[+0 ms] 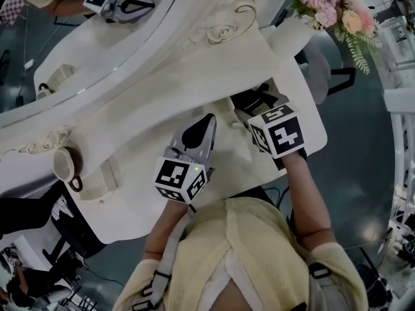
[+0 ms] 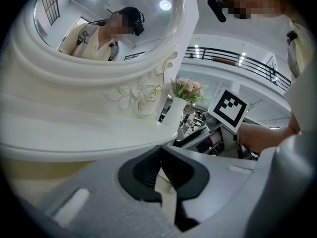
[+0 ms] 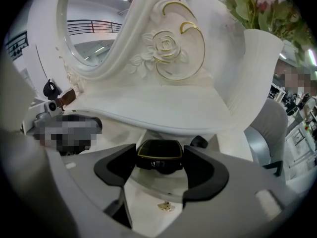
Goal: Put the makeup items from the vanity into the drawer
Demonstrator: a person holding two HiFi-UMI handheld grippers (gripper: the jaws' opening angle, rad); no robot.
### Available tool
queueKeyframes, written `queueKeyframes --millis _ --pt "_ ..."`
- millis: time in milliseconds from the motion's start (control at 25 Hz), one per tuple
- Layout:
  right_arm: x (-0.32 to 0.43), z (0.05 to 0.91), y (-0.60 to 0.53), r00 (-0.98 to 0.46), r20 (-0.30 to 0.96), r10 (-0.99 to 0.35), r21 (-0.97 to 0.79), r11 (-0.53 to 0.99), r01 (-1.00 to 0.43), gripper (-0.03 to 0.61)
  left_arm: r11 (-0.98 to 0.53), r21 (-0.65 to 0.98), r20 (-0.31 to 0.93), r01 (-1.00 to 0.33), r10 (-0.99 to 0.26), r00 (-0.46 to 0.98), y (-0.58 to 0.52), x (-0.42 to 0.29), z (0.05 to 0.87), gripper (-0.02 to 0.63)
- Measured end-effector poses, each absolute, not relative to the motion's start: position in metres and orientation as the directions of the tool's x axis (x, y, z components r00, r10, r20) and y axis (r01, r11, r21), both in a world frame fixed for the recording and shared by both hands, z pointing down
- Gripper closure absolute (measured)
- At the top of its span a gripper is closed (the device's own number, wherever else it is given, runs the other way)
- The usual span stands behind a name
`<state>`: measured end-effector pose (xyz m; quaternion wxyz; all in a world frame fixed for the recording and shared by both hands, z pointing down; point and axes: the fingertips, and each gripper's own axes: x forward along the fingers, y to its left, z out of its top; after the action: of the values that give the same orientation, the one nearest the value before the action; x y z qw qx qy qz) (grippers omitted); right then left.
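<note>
Cream vanity top (image 1: pixel 194 89), vase (image 3: pixel 255 78) of pink flowers at one end, black gold-rimmed compact (image 3: pixel 159 155) on it

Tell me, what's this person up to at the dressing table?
A person stands at a white vanity with a hand-held gripper in each hand, tidying makeup away. The right hand-held gripper has its jaws closed against the sides of a black compact with gold trim, at the vanity's front edge. The left hand-held gripper is shut and empty, held beside it over the tabletop. No open drawer shows in these views.
</note>
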<state>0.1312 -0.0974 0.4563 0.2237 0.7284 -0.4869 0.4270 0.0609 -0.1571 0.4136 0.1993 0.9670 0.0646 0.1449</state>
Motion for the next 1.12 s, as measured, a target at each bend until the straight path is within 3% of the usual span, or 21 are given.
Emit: queueKeyframes --millis 240,480,1120 --pt "0.132 0.461 -0.097 0.110 0.857 -0.503 -0.159 -0.461 -0.873 0.282 -0.904 0.422 0.251 0.069 0.190 0.949 -0.158 0.061 0.416 0.614" --pt "0.132 0.466 -0.092 0.132 0.880 -0.457 -0.093 -0.438 -0.894 0.314 -0.903 0.424 0.251 0.065 0.187 0.950 -0.160 0.060 0.415 0.614" --pt "0.116 0.445 -0.092 0.126 0.823 -0.555 -0.115 -0.378 -0.919 0.322 -0.930 0.367 0.275 -0.007 0.102 0.956 -0.172 0.044 0.403 0.614"
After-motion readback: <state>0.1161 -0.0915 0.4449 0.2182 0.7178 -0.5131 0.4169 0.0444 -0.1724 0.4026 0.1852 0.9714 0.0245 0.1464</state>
